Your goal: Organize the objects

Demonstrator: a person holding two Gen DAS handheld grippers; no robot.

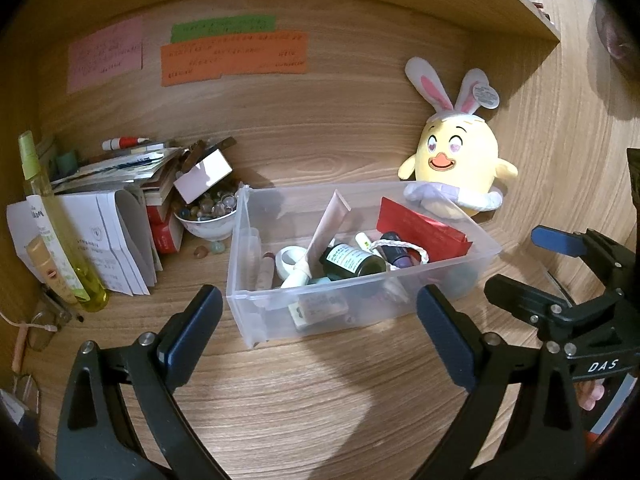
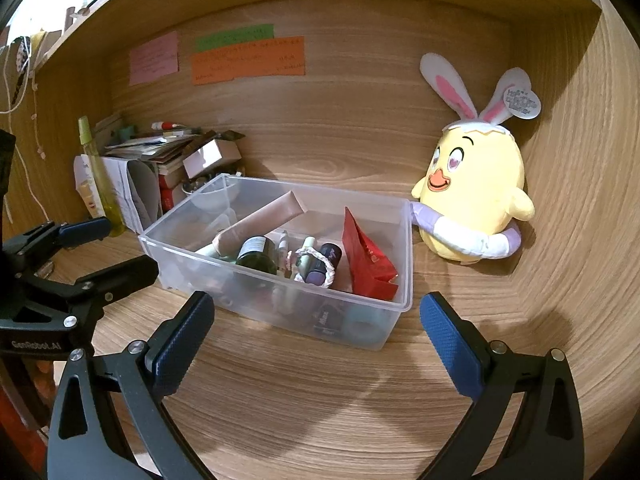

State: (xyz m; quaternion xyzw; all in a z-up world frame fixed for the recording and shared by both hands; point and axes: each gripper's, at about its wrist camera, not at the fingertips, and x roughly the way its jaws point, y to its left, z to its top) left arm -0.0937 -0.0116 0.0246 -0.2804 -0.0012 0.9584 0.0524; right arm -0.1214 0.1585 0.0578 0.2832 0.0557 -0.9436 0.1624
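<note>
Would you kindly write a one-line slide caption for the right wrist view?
Open right gripper faces a clear bin of small toiletries beside a yellow chick plush on a wooden desk.

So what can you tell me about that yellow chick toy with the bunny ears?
The yellow chick plush looks soft and round, with an orange beak, heart-shaped eyes and two white-and-pink bunny ears on a white cap. A heart-shaped paper tag hangs on one ear. A white and purple ring wraps around its belly. It sits upright on the wooden shelf, against the back corner, and the ring touches the clear plastic box beside it.
</note>
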